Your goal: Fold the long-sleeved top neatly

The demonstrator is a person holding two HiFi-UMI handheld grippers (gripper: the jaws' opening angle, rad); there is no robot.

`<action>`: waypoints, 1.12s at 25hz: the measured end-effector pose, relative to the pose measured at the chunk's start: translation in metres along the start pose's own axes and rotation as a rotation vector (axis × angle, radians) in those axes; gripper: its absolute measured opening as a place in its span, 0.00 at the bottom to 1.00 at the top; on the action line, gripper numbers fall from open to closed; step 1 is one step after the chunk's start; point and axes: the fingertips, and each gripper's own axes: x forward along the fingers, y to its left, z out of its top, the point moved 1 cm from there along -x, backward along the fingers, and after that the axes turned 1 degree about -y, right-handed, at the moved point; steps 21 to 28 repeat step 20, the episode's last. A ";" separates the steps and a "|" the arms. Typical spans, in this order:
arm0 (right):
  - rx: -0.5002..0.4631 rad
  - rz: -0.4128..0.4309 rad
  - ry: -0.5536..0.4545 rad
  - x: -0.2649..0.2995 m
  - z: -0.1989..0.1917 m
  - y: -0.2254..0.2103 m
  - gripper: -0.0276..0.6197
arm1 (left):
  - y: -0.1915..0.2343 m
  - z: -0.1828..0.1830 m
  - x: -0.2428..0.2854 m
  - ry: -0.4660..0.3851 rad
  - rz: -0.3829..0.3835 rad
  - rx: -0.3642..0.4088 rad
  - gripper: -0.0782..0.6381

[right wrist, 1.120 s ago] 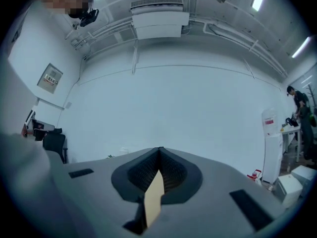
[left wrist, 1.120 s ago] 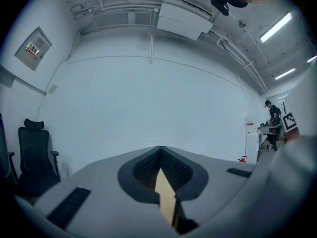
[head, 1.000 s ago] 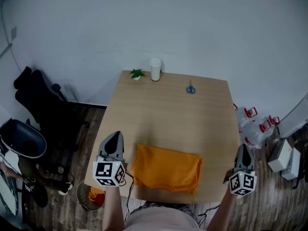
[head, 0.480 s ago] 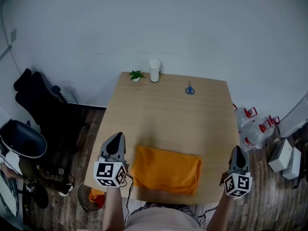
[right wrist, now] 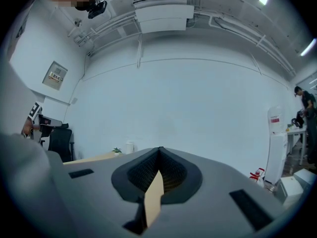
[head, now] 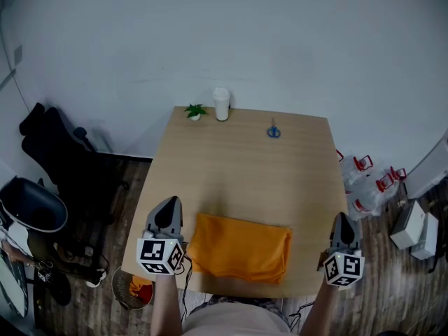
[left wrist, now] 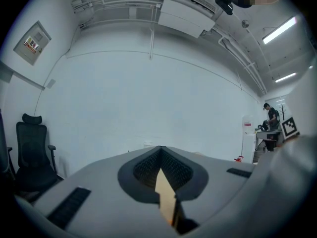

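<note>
Down at the near edge of the desk [head: 245, 166], in the head view, the orange long-sleeved top [head: 241, 247] lies as a compact rectangle with fairly square edges. I judge the folding done or all but done. At most the right-hand edge wants a light tidy, which would call for opening a claw and coming in over the cloth. My left claw [head: 169, 207] hangs near the top's left edge. My right claw [head: 342, 221] hangs off the desk's right side, well apart from the cloth. Both point level, away from me. A small plant [head: 194, 110], a white cup [head: 222, 104] and scissors [head: 273, 131] sit along the far edge.

Left gripper view: my jaws are pressed together with nothing between them, facing a white wall.

Right gripper view: jaws likewise closed and empty, the desk's far corner off to the left.
</note>
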 end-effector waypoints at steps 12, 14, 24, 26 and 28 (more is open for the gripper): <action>0.008 0.005 0.009 0.002 -0.004 -0.001 0.05 | -0.002 -0.003 0.000 0.005 0.002 -0.008 0.11; 0.007 0.007 0.010 0.002 -0.005 0.000 0.05 | -0.002 -0.002 0.000 0.005 0.003 -0.007 0.11; 0.008 0.013 0.014 0.006 -0.006 0.000 0.05 | -0.003 -0.003 0.003 0.009 0.001 -0.008 0.11; 0.008 0.013 0.014 0.006 -0.006 0.000 0.05 | -0.003 -0.003 0.003 0.009 0.001 -0.008 0.11; 0.008 0.013 0.014 0.006 -0.006 0.000 0.05 | -0.003 -0.003 0.003 0.009 0.001 -0.008 0.11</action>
